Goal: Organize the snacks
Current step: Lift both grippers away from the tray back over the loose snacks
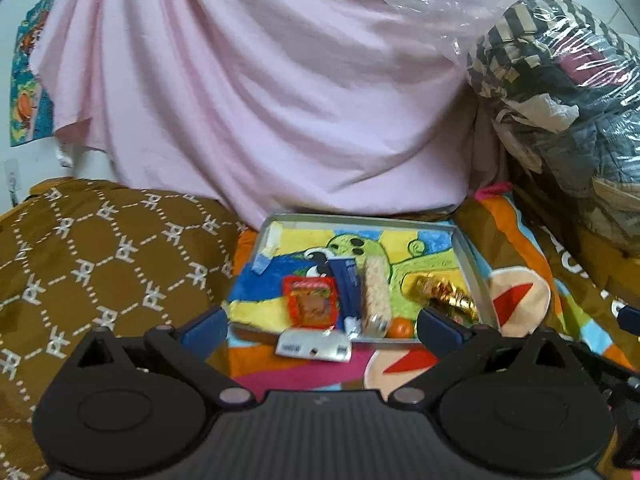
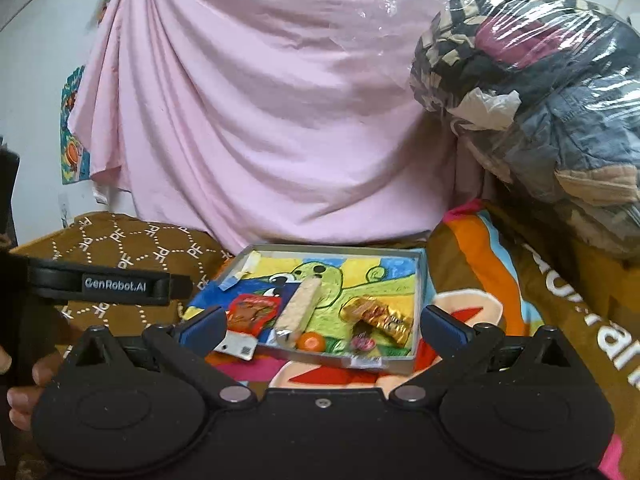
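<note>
A grey-rimmed tray point(image 1: 476, 272) point(image 2: 419, 300) lined with a colourful drawing lies on a bright blanket. In it lie a red packet point(image 1: 310, 302) point(image 2: 252, 312), a blue packet point(image 1: 346, 284), a beige bar point(image 1: 376, 292) point(image 2: 300, 308), a gold wrapper point(image 1: 440, 292) point(image 2: 380, 314), an orange sweet point(image 1: 400, 328) point(image 2: 311, 342) and a small pink sweet point(image 2: 362, 344). A silver-white wrapper point(image 1: 314, 346) point(image 2: 238, 346) rests against the tray's near edge, outside it. My left gripper point(image 1: 322, 326) hangs open and empty in front of the tray. My right gripper point(image 2: 324, 324) does the same.
Behind the tray hangs a pink cloth point(image 1: 260, 100) point(image 2: 260, 120). A clear plastic bag of clothes point(image 1: 560, 100) point(image 2: 540, 100) is piled at the right. A brown patterned cushion point(image 1: 100, 260) point(image 2: 132, 240) lies left. A hand point(image 2: 24, 380) on the left gripper's strap point(image 2: 112, 284) shows at the left edge.
</note>
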Demonstrator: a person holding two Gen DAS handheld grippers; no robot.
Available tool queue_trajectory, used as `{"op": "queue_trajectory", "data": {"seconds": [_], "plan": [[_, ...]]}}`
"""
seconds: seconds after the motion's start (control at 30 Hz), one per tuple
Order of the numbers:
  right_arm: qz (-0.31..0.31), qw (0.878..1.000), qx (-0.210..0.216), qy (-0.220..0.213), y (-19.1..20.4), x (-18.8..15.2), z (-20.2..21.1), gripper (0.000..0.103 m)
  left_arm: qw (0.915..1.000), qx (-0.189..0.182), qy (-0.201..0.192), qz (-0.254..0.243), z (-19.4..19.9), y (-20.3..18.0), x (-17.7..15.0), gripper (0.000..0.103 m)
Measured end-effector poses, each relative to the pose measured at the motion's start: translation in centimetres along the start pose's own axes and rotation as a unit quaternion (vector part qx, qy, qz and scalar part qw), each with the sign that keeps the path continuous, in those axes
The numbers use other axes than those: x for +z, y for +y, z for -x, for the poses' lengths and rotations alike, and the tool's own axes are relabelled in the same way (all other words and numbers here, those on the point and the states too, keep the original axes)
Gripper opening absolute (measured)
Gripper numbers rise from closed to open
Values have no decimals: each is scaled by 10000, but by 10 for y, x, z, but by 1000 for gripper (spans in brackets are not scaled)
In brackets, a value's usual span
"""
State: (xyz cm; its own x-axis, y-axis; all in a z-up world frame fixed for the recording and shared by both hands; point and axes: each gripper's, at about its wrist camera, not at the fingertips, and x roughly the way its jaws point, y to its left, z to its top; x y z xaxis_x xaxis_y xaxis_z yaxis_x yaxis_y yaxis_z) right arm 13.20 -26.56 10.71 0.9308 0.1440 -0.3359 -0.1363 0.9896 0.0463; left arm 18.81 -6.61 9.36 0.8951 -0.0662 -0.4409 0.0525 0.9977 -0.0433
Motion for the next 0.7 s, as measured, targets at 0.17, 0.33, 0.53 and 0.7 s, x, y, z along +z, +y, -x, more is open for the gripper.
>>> {"op": "queue_trajectory", "data": {"seconds": [0.17,0.33,0.53,0.7], "plan": [[-186,9997,-45,138,14,-11,23,102,9999,64,98,-7,24,16,-19,103],[-134,9994,-138,278,29,-29,45,102,9994,180,305,-60,42,30,-42,103],[16,9983,-184,554,44,-53,60,102,9975,266,641,-146,52,43,-76,103],[249,9954,-166,907,57,-73,63,102,9944,308,965,-292,54,50,-102,103]]}}
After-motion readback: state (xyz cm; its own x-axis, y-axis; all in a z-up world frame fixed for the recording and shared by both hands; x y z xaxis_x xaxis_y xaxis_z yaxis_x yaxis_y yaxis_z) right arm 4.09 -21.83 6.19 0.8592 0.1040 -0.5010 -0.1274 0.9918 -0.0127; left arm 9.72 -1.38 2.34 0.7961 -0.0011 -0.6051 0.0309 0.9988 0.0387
